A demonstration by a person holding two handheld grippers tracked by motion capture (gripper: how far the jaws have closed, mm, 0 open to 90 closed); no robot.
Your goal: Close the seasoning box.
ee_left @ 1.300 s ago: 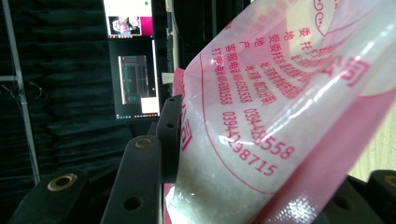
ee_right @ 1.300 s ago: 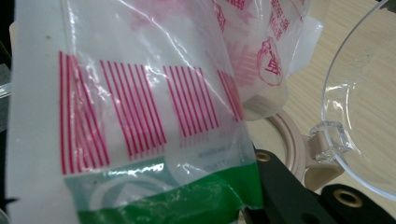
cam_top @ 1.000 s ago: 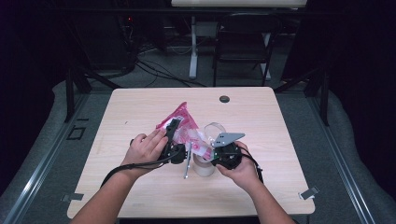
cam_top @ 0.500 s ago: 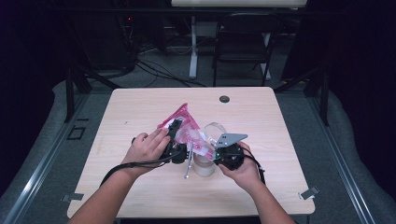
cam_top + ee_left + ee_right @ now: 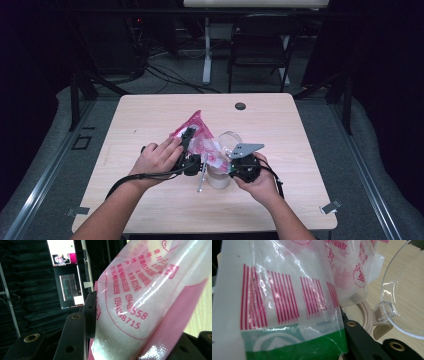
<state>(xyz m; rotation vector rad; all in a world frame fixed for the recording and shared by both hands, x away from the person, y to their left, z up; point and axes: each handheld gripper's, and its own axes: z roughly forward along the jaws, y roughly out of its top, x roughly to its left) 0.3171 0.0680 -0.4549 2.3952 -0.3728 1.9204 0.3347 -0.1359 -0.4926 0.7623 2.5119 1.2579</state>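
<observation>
A pink and clear bag of white grains [image 5: 197, 131] is held up above the table between both grippers. My left gripper [image 5: 195, 149] grips it from the left; in the left gripper view a black pad [image 5: 90, 315] presses on the bag [image 5: 150, 302]. Its jaws have just been opening a little, with the bag still between them. My right gripper [image 5: 226, 163], under its grey plate, is shut on the bag's barcode corner [image 5: 282, 297]. A clear jar [image 5: 219, 179] stands below the bag, its hinged lid [image 5: 404, 302] open.
A metal spoon [image 5: 201, 181] lies on the wooden table [image 5: 300, 200] just left of the jar. A small dark round cap [image 5: 240, 106] sits near the far edge. A beige clasp [image 5: 382, 326] joins the lid to the jar. A chair stands beyond the table.
None of the hands, the bag or the jar has visibly shifted.
</observation>
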